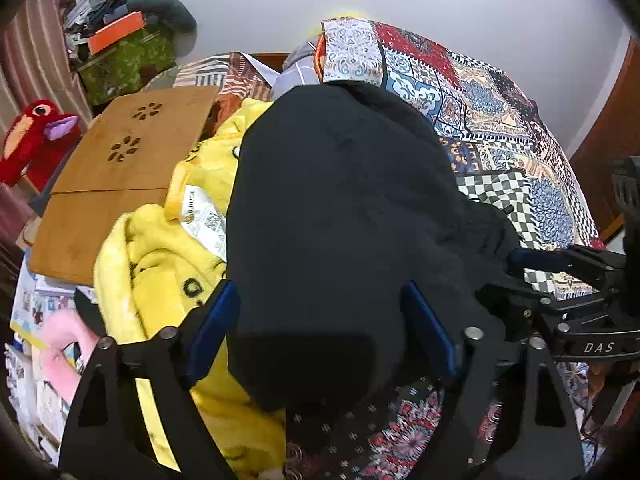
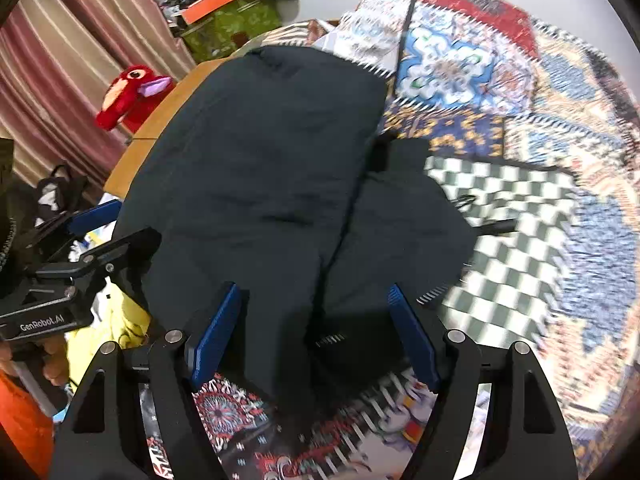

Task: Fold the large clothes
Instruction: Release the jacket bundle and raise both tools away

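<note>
A large dark navy garment (image 1: 344, 200) lies spread on the patterned bedspread (image 1: 500, 120); it also shows in the right wrist view (image 2: 260, 152), with a seam or fold running down its middle. My left gripper (image 1: 320, 316) is open, its blue pads on either side of the garment's near edge. My right gripper (image 2: 316, 320) is open too, straddling the near edge further right. Each gripper shows in the other's view: the right one (image 1: 568, 280) at the right edge, the left one (image 2: 80, 248) at the left edge.
A yellow fleece garment (image 1: 168, 264) with a paper tag lies left of the dark one. A wooden lap board (image 1: 120, 176), a red plush bird (image 1: 36, 136) and a cluttered green box (image 1: 124, 56) stand at the left. Striped curtains (image 2: 60, 60) hang behind.
</note>
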Available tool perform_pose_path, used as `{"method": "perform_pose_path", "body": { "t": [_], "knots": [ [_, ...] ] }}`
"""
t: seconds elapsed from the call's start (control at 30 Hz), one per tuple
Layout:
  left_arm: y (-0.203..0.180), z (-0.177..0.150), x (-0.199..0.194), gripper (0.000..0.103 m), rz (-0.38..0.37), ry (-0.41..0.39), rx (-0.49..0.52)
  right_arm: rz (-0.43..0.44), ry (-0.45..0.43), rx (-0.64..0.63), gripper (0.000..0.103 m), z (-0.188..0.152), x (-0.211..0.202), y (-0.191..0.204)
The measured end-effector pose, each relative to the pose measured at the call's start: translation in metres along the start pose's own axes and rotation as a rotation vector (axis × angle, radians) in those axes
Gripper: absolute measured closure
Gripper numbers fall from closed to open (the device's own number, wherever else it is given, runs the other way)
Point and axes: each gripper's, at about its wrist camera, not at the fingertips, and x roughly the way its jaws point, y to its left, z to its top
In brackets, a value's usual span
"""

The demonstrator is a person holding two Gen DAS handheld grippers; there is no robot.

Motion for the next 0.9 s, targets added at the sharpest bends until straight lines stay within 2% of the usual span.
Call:
{"method": "perform_pose_path", "body": {
  "t": [0.2, 0.37, 0.67, 0.8, 0.9],
  "knots": [
    [-0.025, -0.009, -0.063, 0.022, 0.066, -0.093, 0.083, -0.022, -0.098, -0.037, 0.03, -0.007, -0.057, 0.01],
    [-0.044, -0.018, -0.131, 0.022, 0.058, -0.2, 0.091, -0.003, -0.225, -0.046, 0.03, -0.02, -0.123, 0.022],
    [-0.077, -0.046, -0.271, 0.022, 0.046, -0.473, 0.063, 0.007, -0.528, -0.122, 0.03, -0.065, -0.252, 0.056],
    [-0.099, -0.072, -0.331, 0.022, 0.096, -0.63, 0.079, 0.013, -0.656, -0.143, 0.03, -0.09, -0.298, 0.072],
    [-0.112, -0.091, -0.362, 0.022, 0.11, -0.716, 0.068, 0.008, -0.749, -0.166, 0.03, -0.11, -0.325, 0.085]
  ]
}}
